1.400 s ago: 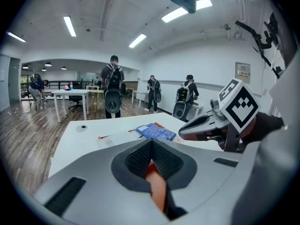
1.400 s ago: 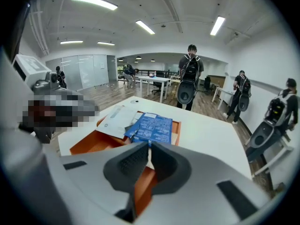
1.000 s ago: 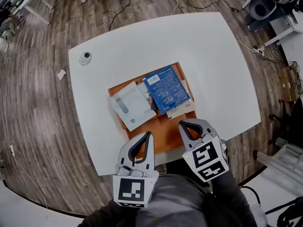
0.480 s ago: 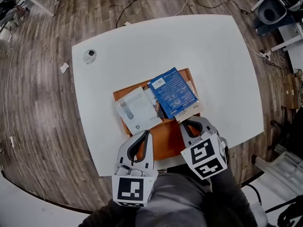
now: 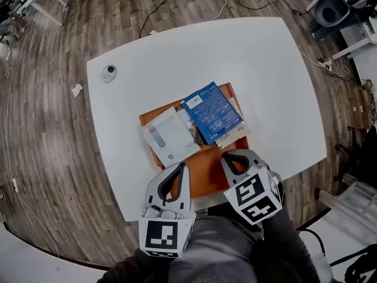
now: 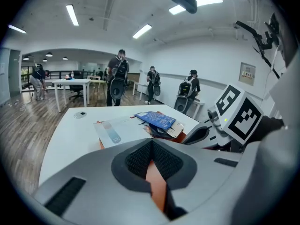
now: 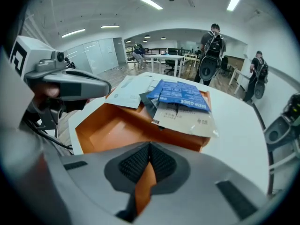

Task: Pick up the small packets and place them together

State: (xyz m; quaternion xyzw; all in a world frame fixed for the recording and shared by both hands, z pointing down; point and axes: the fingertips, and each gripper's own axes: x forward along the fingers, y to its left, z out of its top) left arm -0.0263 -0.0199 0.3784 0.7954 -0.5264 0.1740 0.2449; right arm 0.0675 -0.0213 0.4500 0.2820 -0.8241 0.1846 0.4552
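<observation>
Overlapping, flat packets (image 5: pixel 211 112) fill a rectangular orange tray (image 5: pixel 206 168).

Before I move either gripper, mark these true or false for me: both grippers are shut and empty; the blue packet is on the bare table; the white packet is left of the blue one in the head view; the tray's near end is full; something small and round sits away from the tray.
1. The left gripper and right gripper are shut, holding nothing. True.
2. The blue packet lies on the bare table. False: it rests over the orange tray, atop other packets.
3. The white packet is left of the blue packet. True.
4. The tray's near end is full. False: it is bare; the packets crowd the far end.
5. A small round object sits apart from the tray. True.
</observation>
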